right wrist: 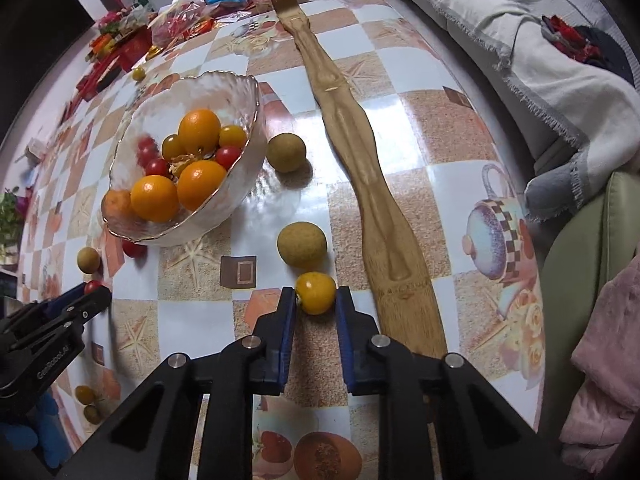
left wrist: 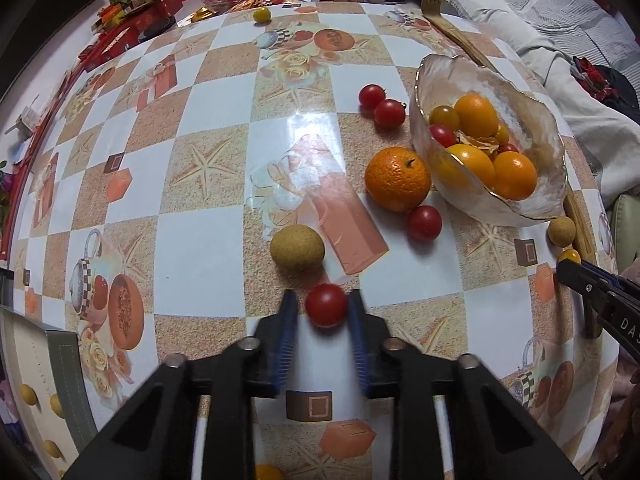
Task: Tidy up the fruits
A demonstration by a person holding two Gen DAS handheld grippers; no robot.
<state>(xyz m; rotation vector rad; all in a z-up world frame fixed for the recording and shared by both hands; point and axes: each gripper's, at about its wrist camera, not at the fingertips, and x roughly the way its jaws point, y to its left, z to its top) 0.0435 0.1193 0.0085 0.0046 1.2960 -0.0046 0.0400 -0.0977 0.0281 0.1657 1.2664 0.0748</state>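
Observation:
A glass bowl (left wrist: 532, 196) (right wrist: 240, 92) holds oranges and small tomatoes. My left gripper (left wrist: 323, 304) has its jaws on both sides of a red cherry tomato (left wrist: 326, 305) on the table, touching it. My right gripper (right wrist: 316, 300) has its jaws on both sides of a yellow cherry tomato (right wrist: 316, 292), touching it. Loose on the table are an orange (left wrist: 397, 179), a tan longan (left wrist: 297, 249), red tomatoes (left wrist: 424, 223) (left wrist: 389, 113), and two more longans (right wrist: 302, 245) (right wrist: 286, 152).
A long bamboo back scratcher (right wrist: 360, 152) lies right of the bowl. Snack packets and red boxes (left wrist: 132, 24) crowd the far table edge. A sofa with a grey blanket (right wrist: 520, 60) lies to the right. A box (left wrist: 36, 380) sits at the near left.

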